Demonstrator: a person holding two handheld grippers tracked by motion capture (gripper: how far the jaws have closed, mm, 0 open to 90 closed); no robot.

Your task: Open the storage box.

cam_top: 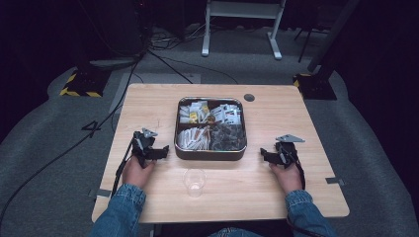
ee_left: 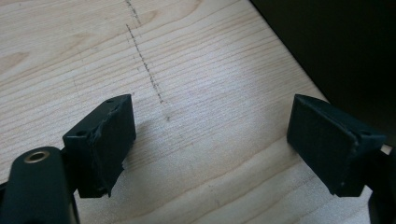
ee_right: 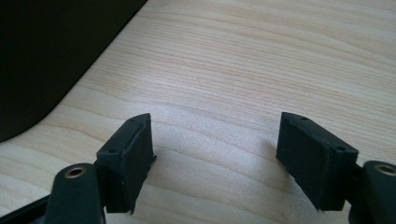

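high view: wooden table (cam_top: 276, 192), grey carpet (cam_top: 44, 138), dark room.

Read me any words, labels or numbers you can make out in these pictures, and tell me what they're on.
None can be read.
Packets in the metal tin: printing too small and blurred to read.
Clear plastic cup: no label visible.
Wooden table: pencil marks, no writing.
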